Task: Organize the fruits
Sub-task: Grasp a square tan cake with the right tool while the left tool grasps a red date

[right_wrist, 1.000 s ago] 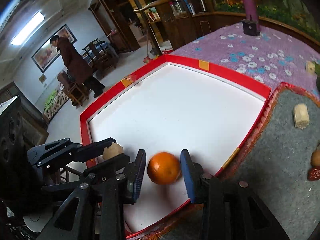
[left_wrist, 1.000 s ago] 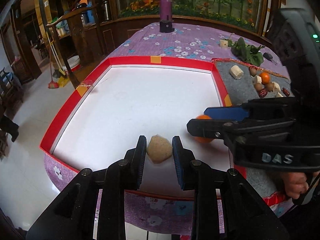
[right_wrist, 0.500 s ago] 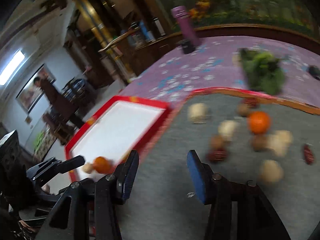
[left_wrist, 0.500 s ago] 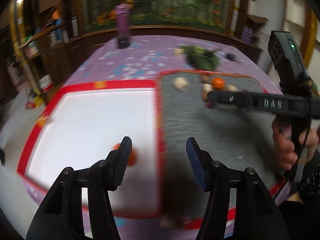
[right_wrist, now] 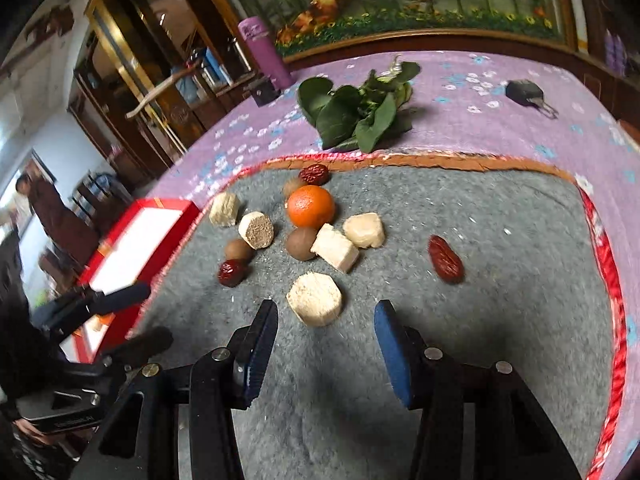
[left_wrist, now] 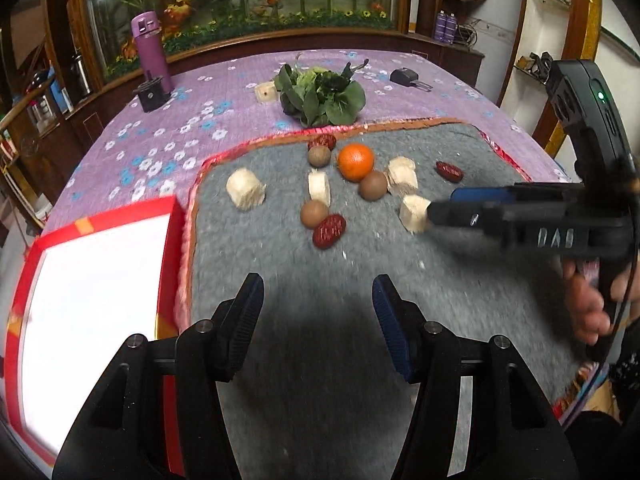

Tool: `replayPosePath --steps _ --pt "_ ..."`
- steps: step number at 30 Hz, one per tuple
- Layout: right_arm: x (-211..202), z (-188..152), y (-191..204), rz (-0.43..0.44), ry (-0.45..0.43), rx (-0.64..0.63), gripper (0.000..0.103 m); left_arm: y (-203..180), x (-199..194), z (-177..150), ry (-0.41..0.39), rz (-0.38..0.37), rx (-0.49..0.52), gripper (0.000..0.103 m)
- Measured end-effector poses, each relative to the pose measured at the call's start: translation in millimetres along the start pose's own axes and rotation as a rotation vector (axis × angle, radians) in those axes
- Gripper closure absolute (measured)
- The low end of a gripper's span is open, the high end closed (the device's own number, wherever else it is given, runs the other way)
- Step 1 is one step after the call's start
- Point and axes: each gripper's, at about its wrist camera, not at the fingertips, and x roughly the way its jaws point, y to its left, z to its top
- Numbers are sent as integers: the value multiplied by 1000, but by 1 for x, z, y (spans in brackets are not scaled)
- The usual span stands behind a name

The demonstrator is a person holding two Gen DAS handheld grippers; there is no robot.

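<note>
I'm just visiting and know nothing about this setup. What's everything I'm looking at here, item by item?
grey mat: one, grey, red-edged, on the table
orange: one, orange, mid-mat
dates: three, dark red, scattered on the mat
round fruits: three, brown, near the orange
pale chunks: six, cream; five on the mat, one by the greens
leafy greens: one bunch, green, behind the mat
tray: one, white, red rim, left of the mat
bottle: one, purple, far left
black gadget: one, black, far right
tablecloth: one, purple floral, under everything
bystander: one, dark coat, background
left tool: black, blue pads, open, empty
right tool: same colours, open, empty
</note>
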Motion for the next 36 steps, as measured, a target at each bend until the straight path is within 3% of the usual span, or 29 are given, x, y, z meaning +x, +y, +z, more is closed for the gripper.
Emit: replayPosePath --steps 3,7,8,14,23,26,30,36 --pt "12 2 10 -10 16 -42 55 5 7 6 9 6 3 46" --pt "28 2 15 -69 26 -92 71 8 11 12 10 -15 7 48" --pt "29 1 16 -88 25 -111 71 7 12 13 9 -18 15 53" --pt "21 1 3 -63 1 -68 72 -3 29 21 48 -47 59 66" --pt "18 3 -9 -4 21 8 72 -10 53 31 80 -57 78 73" --pt "17 3 -9 -2 21 11 72 -11 60 32 93 -83 76 85" --pt "17 3 -9 -1 21 11 72 -17 61 29 84 -72 94 85" --pt "15 3 -8 14 0 3 72 -8 50 28 38 -88 18 85"
